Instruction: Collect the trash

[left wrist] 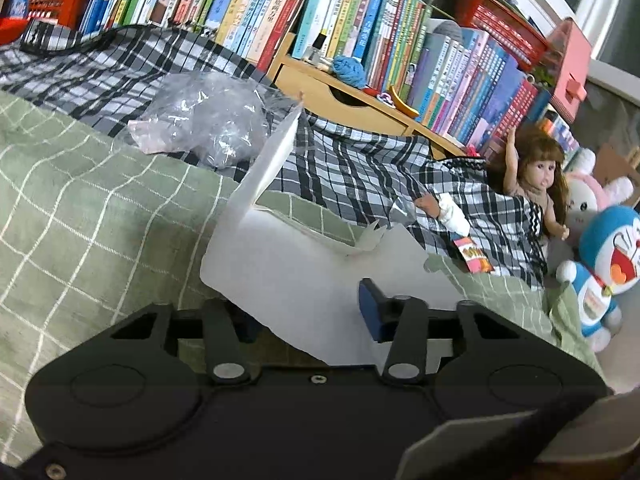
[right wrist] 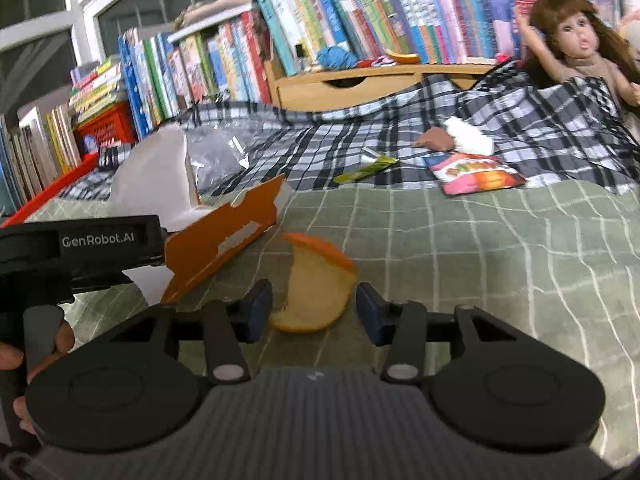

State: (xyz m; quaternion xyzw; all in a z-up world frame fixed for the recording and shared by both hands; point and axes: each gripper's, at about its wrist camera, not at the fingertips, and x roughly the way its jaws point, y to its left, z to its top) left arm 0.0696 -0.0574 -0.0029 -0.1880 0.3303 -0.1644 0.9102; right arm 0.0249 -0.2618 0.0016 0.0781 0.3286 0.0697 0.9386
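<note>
Left wrist view: the left gripper (left wrist: 308, 304) has a torn box (left wrist: 296, 276) between its fingers; the left pad is hidden behind the card, so whether it is gripped I cannot tell. A plastic bag (left wrist: 208, 120) lies beyond on the plaid cloth (left wrist: 360, 168).

Right wrist view: the right gripper (right wrist: 314, 310) stands with fingers apart on either side of an orange peel (right wrist: 316, 288) on the green blanket (right wrist: 480, 248), not touching it. A snack packet (right wrist: 476, 176) lies near the doll (right wrist: 580, 52).

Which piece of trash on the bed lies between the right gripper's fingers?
The orange peel, curved, right between the open right gripper. The snack packet and green wrapper lie farther off, by the plaid cloth.
</note>
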